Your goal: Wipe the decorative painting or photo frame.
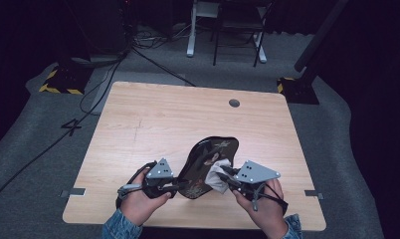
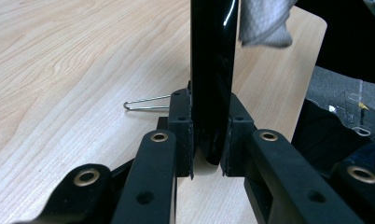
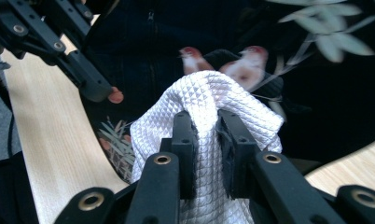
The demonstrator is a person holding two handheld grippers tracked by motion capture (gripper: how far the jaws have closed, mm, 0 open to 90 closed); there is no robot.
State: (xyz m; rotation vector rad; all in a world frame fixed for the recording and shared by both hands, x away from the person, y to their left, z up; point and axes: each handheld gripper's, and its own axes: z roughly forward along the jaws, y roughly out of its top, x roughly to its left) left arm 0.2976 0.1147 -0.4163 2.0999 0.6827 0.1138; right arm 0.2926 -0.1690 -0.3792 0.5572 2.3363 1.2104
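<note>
A glossy black lacquer tray [image 1: 208, 159] painted with birds and leaves stands tilted on the wooden table [image 1: 153, 119], its near edge lifted. My left gripper [image 1: 174, 188] is shut on the tray's edge [image 2: 212, 93], seen edge-on between the jaws in the left gripper view. My right gripper [image 1: 231, 180] is shut on a white quilted cloth [image 3: 204, 100], which is pressed against the tray's painted face [image 3: 316, 84]. The cloth [image 1: 219, 175] shows as a pale wad on the tray's near right part. In the right gripper view the left gripper [image 3: 94, 88] grips the tray's rim at upper left.
A thin bent metal wire [image 2: 146, 103] lies on the table beyond the left jaws. A round grommet hole [image 1: 234, 103] sits near the table's far edge. Cables, a chair and stands are on the floor behind the table.
</note>
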